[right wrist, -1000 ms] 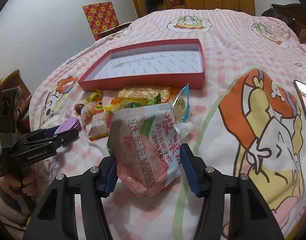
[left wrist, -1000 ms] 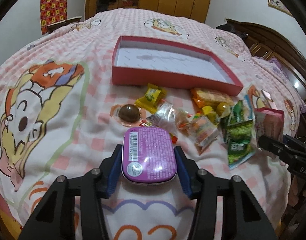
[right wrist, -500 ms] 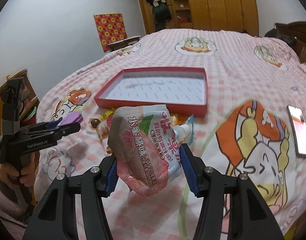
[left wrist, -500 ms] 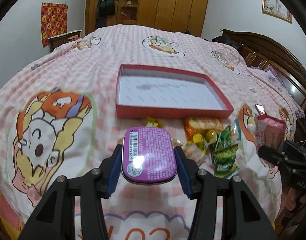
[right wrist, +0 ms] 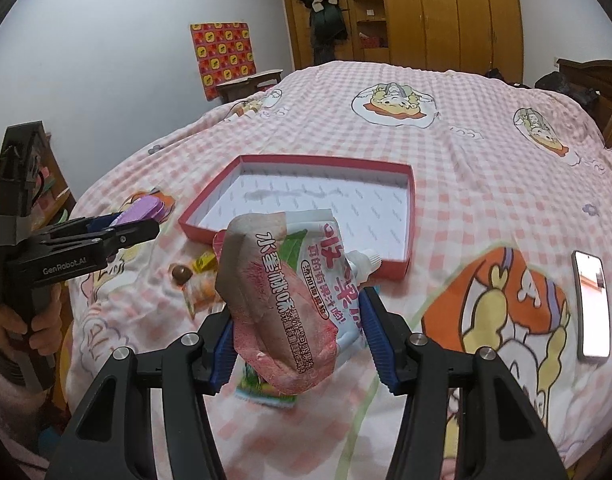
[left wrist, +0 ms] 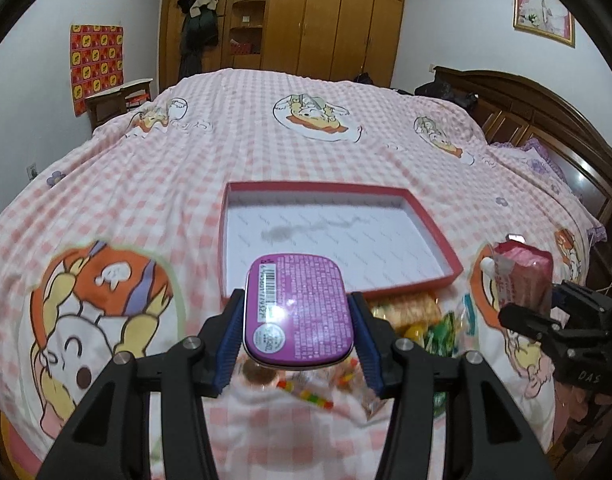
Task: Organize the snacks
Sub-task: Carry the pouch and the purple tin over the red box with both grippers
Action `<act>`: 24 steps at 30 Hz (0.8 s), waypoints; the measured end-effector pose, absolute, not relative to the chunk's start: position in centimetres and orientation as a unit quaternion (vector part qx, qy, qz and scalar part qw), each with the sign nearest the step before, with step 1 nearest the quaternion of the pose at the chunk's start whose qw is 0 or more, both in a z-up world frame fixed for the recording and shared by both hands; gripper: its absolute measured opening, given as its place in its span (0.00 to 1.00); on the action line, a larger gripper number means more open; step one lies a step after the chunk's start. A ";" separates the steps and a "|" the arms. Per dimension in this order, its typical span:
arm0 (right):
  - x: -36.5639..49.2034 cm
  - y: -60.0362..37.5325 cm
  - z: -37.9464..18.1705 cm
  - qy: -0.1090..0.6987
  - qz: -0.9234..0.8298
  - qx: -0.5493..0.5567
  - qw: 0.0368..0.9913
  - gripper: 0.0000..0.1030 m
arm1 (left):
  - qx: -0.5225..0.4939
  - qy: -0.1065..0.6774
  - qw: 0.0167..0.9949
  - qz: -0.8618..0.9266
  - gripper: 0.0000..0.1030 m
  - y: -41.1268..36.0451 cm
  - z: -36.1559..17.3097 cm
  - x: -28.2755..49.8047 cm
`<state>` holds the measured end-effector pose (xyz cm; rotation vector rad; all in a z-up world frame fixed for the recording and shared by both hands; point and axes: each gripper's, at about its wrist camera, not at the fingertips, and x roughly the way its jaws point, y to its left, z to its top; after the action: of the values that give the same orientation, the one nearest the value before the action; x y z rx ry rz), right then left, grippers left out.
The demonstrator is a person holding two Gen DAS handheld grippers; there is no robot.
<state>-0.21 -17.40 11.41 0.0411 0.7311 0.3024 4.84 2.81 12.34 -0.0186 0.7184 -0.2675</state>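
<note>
- The task is at its start, as I judge it: the red box (left wrist: 434,216) holds no snack yet.
- The box lies open on the bed (left wrist: 265,120), a low tray with a white floor. Inside I see only a grey smudge on the floor, no item.
- The left hand-held gripper (left wrist: 297,322) is closed on a purple tin (left wrist: 297,308). The blue pads press on its two long sides, and the tin is in the air, in front of the near wall of the box.
- The right hand-held gripper (right wrist: 295,330) is closed on a pink pouch (right wrist: 281,300) with a white spout. The pouch stands tilted between the pads, above the bed and near the front corner of the box.
- So two snacks are picked up but not yet put down. In my judgement the step in hand is to carry both over the rim and release them inside.
- The other snacks wait in a heap (left wrist: 422,320) on the bed, just before the near wall of the box: a brown round sweet (right wrist: 181,274), yellow and orange wrappers, a green packet. How many there are I cannot tell; part of the heap is hidden behind the grippers.
- A phone (right wrist: 592,304) lies on the bed to the right, well apart from the box. It is probably not part of the task.
- What is left is nearly all: the two held items, then the whole heap.
</note>
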 end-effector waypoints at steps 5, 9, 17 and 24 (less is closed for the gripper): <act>2.4 -17.4 12.1 0.362 0.145 0.015 0.921 0.55 | -0.001 0.345 0.929 -0.133 0.51 2.0 13.3 7.2; 4.4 -17.3 12.5 0.366 0.142 0.009 0.920 0.55 | 0.005 0.345 0.930 -0.130 0.51 1.4 13.4 9.3; 8.4 -16.7 12.1 0.376 0.139 0.003 0.916 0.55 | 0.004 0.364 0.922 -0.135 0.51 0.1 12.0 13.4; 11.8 -16.3 10.7 0.383 0.128 -0.008 0.915 0.55 | -0.005 0.383 0.913 -0.140 0.51 -0.9 10.0 17.2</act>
<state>11.82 -16.30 10.68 -0.0173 0.7891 0.2632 17.16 -0.87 10.01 -0.0099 0.7886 -0.2875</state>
